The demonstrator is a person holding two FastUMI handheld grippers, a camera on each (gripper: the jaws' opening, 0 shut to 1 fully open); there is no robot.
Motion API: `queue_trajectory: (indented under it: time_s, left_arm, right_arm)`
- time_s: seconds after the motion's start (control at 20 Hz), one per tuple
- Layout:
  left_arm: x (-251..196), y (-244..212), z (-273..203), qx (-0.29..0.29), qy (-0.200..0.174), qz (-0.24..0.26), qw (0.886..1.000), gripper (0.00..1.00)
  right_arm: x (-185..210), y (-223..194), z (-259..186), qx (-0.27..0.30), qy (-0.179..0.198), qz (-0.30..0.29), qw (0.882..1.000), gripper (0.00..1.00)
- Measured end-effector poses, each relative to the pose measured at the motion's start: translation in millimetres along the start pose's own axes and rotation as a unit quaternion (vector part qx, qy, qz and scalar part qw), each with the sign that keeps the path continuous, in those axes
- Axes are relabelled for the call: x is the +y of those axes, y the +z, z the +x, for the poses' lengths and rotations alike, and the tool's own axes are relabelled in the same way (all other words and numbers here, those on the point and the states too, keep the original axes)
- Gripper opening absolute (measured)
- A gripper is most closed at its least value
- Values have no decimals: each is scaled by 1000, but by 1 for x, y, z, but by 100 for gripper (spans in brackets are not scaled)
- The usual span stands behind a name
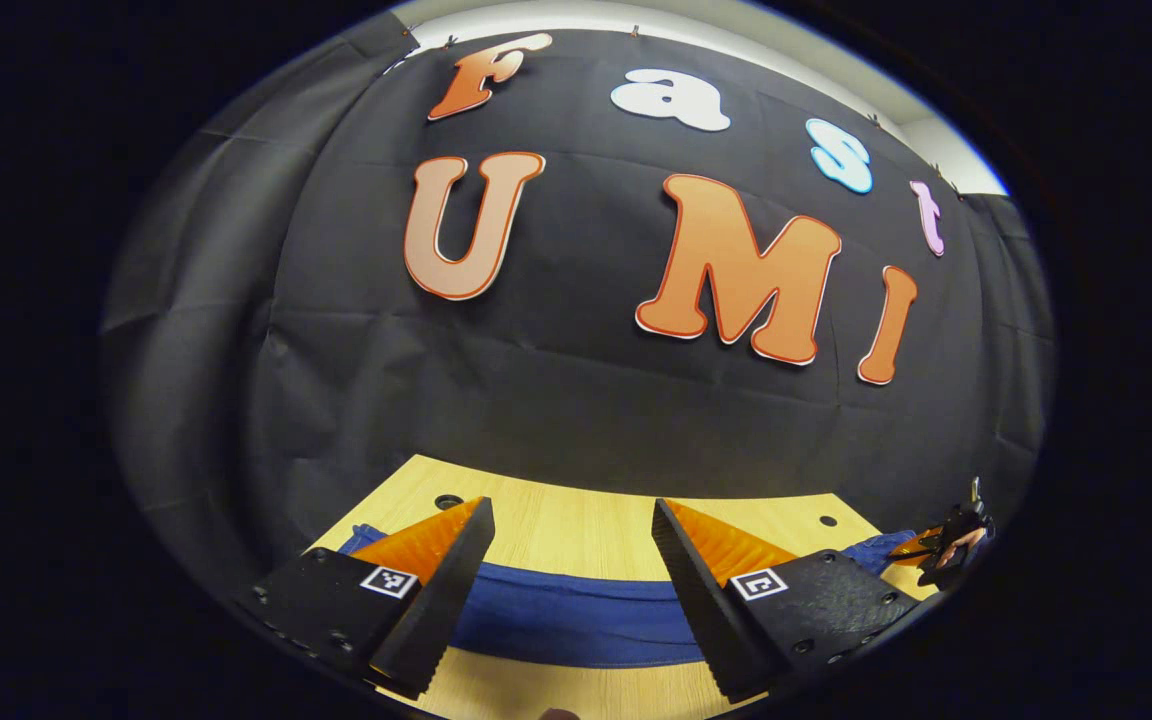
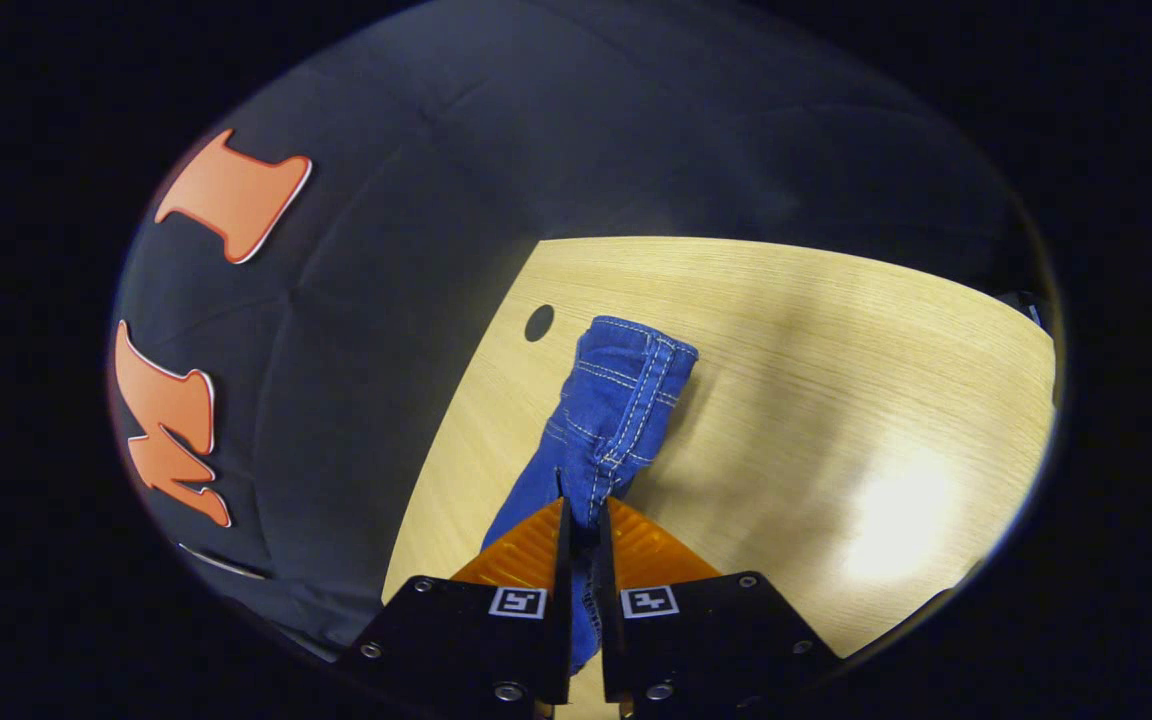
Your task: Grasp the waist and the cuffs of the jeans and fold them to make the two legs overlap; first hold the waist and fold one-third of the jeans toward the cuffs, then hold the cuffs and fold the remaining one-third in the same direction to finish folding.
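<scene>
The left claw (image 1: 572,540) is wide open, with nothing between its fingers. It hangs over the blue jeans (image 1: 576,615), which lie flat across the wooden surface (image 1: 576,525). The right claw (image 2: 581,520) is closed tight on one end of the jeans (image 2: 611,405). That end sticks out past the fingers and rests on the surface (image 2: 836,380), near a small round hole (image 2: 539,322).

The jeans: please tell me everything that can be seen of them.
The jeans are blue denim with pale double stitching along the seams. They lie on the wooden table. The right tool is shut on a bunched fold of them. Under the open left tool they stretch flat across the table.
</scene>
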State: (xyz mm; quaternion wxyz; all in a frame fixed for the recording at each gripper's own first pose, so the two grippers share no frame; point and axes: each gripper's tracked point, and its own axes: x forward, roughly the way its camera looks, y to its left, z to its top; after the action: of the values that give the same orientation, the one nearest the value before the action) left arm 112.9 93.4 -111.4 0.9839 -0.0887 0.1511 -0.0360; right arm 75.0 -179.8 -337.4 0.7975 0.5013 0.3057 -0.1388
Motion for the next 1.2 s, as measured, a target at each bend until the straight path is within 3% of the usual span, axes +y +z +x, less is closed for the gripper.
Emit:
queue_trajectory:
  time_s: [0.3,0.5,0.8,1.2]
  left_arm:
    - [13,-7,2,7,-3,-24,1000,97]
    - [23,-9,5,10,0,-34,999,98]
    - [39,-18,8,19,7,-62,998,98]
    - [82,-31,2,29,41,-95,994,98]
  right_arm:
    - [40,-7,-28,-22,28,-56,998,13]
    - [93,-25,-47,-30,61,-125,990,13]
    - [160,-75,-55,-12,100,-223,970,13]
    - [211,-157,-58,39,141,-322,935,13]
